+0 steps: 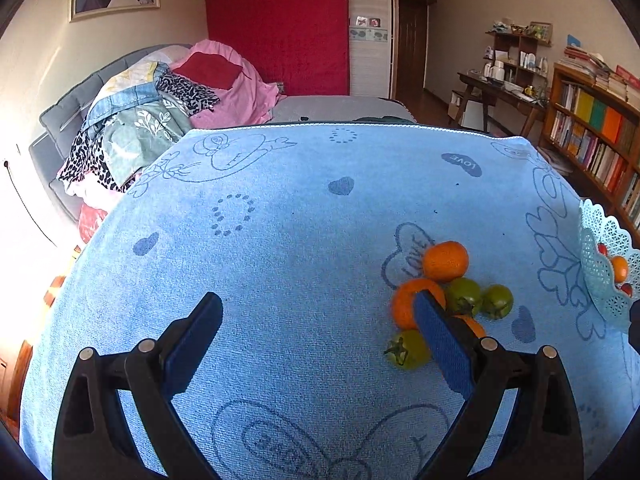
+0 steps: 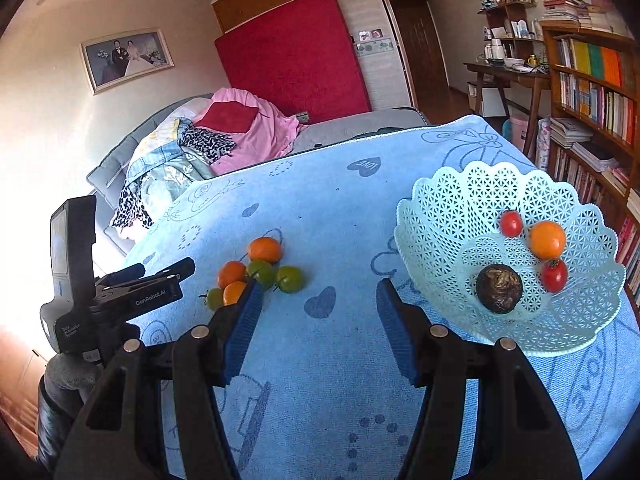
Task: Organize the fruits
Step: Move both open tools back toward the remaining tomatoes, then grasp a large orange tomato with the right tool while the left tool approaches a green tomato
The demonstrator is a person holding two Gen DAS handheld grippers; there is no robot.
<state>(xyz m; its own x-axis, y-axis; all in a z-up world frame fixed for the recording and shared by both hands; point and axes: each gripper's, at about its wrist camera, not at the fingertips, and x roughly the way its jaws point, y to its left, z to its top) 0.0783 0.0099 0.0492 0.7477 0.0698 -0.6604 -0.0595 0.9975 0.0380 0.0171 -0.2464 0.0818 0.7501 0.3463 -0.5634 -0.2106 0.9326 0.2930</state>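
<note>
Both claws hover over a blue towel [image 1: 304, 240] with heart and "LOVE" prints, spread across the table.

Left gripper [image 1: 320, 320]: fingers spread wide apart, nothing between them. Its right finger [image 1: 444, 344] overlaps the fruit pile in view; contact cannot be told. Pile sits at and just beyond that fingertip: an orange [image 1: 445, 261] farthest out, a second orange [image 1: 404, 304] partly hidden behind the pad, two green tomatoes [image 1: 464, 295] [image 1: 497, 301] to the right of the tip, one more green tomato [image 1: 408, 349] just left of the finger, nearest the camera. Another orange fruit peeks out behind the finger, mostly hidden.

Right gripper [image 2: 318, 296]: fingers also wide apart, empty, bare towel between them. Same fruit cluster [image 2: 260, 270] lies ahead and left of its left fingertip. A pale blue lattice basket [image 2: 460, 204] sits ahead and to the right of its right finger, near it. Inside the basket: two red tomatoes [image 2: 511, 223] [image 2: 554, 275], one orange fruit [image 2: 547, 239], and a dark brown wrinkled round fruit [image 2: 499, 289].

Left gripper's body appears far left in the right wrist view, near the pile. Basket edge shows at the far right of the left wrist view.
</note>
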